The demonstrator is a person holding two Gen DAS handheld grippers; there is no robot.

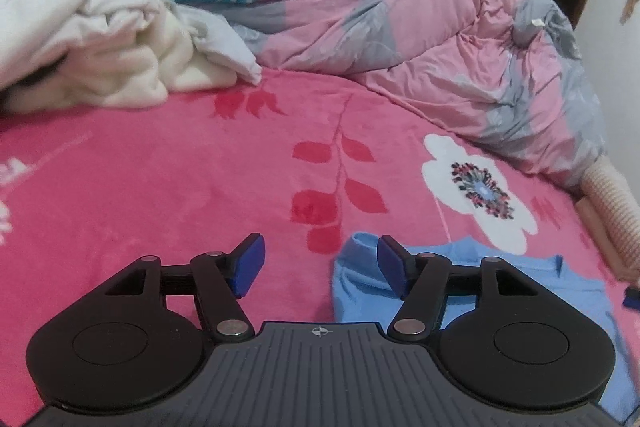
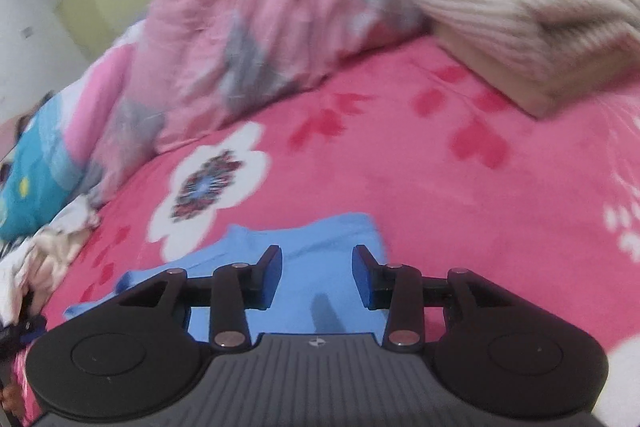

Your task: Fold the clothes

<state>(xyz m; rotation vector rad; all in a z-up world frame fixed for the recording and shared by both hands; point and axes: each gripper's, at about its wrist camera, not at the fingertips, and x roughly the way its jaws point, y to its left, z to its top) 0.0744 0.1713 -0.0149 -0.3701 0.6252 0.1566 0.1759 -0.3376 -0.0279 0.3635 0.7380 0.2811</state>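
Both tongs, left (image 1: 320,263) and right (image 2: 317,275), gape released, hiding most of the blue garment (image 2: 320,239); right view blurred.

No legible text is found in either view. On the pink floral blanket (image 1: 160,187), at the left edge of the left wrist view, white printed lettering is seen, cut off by the frame and too blurred to be read. A small crosshair mark is printed on the left gripper (image 1: 320,267) body, and likewise on the right gripper (image 2: 316,277) body.
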